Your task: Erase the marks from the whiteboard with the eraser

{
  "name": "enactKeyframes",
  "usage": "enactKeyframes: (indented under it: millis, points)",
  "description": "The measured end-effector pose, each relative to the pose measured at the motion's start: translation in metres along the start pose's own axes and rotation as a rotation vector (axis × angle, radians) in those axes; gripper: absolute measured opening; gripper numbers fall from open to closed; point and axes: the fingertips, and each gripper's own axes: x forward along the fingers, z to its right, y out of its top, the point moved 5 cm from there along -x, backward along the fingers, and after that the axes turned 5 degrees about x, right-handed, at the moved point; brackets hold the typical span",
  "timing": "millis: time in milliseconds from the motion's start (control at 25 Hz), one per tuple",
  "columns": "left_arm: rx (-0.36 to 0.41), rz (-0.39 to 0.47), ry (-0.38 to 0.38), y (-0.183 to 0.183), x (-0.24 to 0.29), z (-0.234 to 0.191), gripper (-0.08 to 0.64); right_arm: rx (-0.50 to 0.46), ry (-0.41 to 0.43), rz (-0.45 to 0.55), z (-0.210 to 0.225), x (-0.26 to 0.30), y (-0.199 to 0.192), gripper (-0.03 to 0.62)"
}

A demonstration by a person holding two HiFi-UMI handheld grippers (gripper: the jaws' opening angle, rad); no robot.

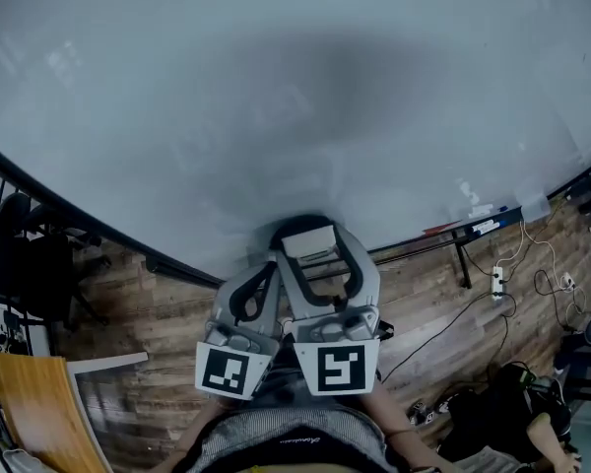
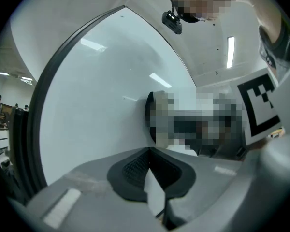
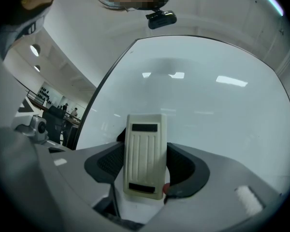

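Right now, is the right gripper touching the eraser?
Touching. In the right gripper view, the right gripper has a jaw pad pressed against each side of the eraser, with no gap.

The head view looks down at the whiteboard (image 1: 295, 97); 2 gripper views face it closely.

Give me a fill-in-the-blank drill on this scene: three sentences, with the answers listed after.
1. The right gripper is shut on the ____.
2. The left gripper holds nothing, and its jaws are ____.
3. Below the whiteboard, the floor is laid with ____ planks.
Missing words: eraser; together; wooden.
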Motion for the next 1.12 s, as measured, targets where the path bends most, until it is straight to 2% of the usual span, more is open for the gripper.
enactKeyframes:
  millis: [280,520,640,960,1120]
  points:
    - [-0.011,-0.036,-0.044,-0.005,0.039,0.037,0.003,0.026,-0.033,-0.011,0.055,-0.011,-0.008,0.267]
    - [-0.008,-0.055,-0.078,0.001,0.074,0.084,0.003,0.031,-0.035,-0.037,0.110,-0.028,-0.010,0.267]
    - [-0.013,-0.063,-0.079,0.003,0.101,0.107,0.003,0.046,-0.025,-0.046,0.141,-0.033,-0.017,0.268]
    - [-0.017,-0.059,-0.072,0.018,0.135,0.141,0.003,0.021,-0.012,-0.042,0.188,-0.048,-0.007,0.268]
    - [-0.015,-0.045,-0.085,0.020,0.167,0.171,0.003,0.011,-0.027,-0.043,0.232,-0.058,-0.014,0.268]
